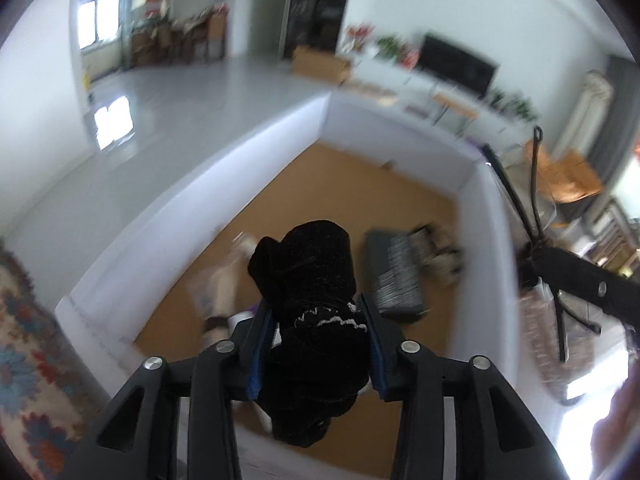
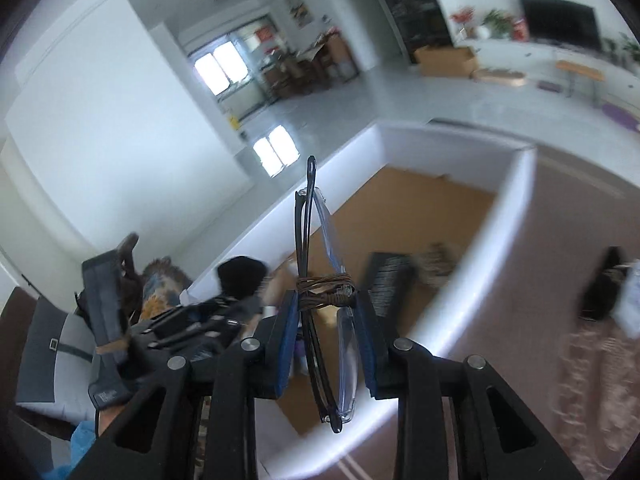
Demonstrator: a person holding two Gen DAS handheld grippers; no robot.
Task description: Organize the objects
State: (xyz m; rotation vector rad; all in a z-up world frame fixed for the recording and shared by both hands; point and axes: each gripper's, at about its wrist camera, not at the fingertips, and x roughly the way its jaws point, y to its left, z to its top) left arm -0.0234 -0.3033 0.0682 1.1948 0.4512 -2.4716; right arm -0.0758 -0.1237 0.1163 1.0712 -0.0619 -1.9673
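White walls enclose one box (image 1: 168, 216) with a brown cardboard floor, set in a bright living room. Above it, the left hand-held gripper (image 1: 318, 340) clamps one black sock bundle (image 1: 312, 292), and the right hand-held gripper (image 2: 326, 336) pinches one folded pair of glasses (image 2: 320, 304) wound with brown cord. One grey striped item (image 1: 396, 276) lies inside, beside blurred things.

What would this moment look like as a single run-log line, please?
left gripper: shut on black sock | right gripper: shut on folded glasses | both over white box
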